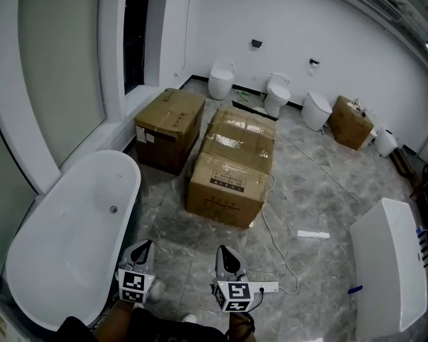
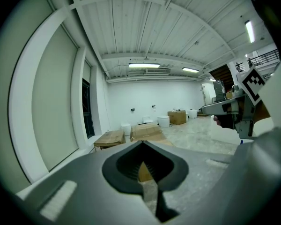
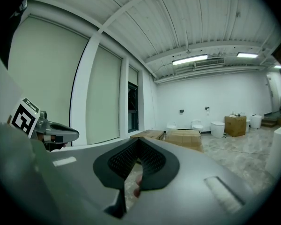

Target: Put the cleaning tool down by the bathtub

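Observation:
The white freestanding bathtub (image 1: pixel 70 251) stands at the left, and it is empty, with a drain in its floor. Both grippers are held low, close to the person's body, pointing forward across the room. My left gripper (image 1: pixel 143 248) (image 2: pixel 143 144) hovers just right of the tub's near end, jaws together with nothing in them. My right gripper (image 1: pixel 227 253) (image 3: pixel 139 142) is beside it over the grey floor, also shut and empty. I cannot make out a cleaning tool in any view.
Three cardboard boxes (image 1: pixel 232 166) stand in the middle of the marble floor. A white power strip (image 1: pixel 268 287) with a long cable lies by the right gripper. A second white tub (image 1: pixel 389 262) is at the right. Toilets (image 1: pixel 277 95) line the far wall.

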`<state>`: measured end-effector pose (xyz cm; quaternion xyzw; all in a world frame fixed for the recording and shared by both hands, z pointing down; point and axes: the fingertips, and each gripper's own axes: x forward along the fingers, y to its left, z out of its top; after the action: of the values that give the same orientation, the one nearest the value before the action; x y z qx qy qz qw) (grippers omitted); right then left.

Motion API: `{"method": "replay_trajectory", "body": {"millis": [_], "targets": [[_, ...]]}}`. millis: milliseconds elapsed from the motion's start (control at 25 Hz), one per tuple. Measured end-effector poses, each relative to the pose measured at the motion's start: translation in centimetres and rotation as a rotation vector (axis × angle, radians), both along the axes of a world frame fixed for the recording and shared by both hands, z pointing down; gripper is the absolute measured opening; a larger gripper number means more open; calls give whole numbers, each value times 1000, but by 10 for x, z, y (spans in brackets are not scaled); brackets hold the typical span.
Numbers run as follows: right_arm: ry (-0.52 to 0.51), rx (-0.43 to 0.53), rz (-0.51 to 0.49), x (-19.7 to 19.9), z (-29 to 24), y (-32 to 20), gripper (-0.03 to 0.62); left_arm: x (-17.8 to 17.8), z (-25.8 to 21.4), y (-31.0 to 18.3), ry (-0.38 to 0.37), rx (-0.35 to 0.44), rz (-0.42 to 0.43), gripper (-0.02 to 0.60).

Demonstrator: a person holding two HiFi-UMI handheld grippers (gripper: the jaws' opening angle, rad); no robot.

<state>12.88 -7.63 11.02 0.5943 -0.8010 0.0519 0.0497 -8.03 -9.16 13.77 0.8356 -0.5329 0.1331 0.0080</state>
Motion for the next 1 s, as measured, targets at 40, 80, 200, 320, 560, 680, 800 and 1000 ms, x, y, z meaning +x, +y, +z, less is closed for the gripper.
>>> {"method": "replay_trajectory", "body": {"millis": [40, 80, 200, 320, 560, 680, 800, 1000], "targets": [[0, 4, -1, 0, -3, 0, 14, -1, -3, 0, -1, 4, 1, 0], [-1, 8, -1, 0, -5, 1, 14, -2, -5, 0, -1, 9, 2, 0], [1, 29, -6, -4, -16, 0, 14, -5, -12, -2, 6, 27, -3, 0], [8, 56, -14, -8, -26, -2, 12, -3, -24, -4, 8, 57, -1, 0], [22, 84, -16, -9, -34, 1, 11, -1, -33, -2, 10, 95, 1, 0], [24, 82, -13, -7, -30, 3, 12, -2, -31, 0, 11, 97, -4, 0], [28, 81, -18, -9, -32, 5, 11, -3, -34, 1, 16, 98, -10, 0], [30, 92, -22, -10, -33, 7, 11, -2, -31, 3, 14, 94, -13, 0]]}}
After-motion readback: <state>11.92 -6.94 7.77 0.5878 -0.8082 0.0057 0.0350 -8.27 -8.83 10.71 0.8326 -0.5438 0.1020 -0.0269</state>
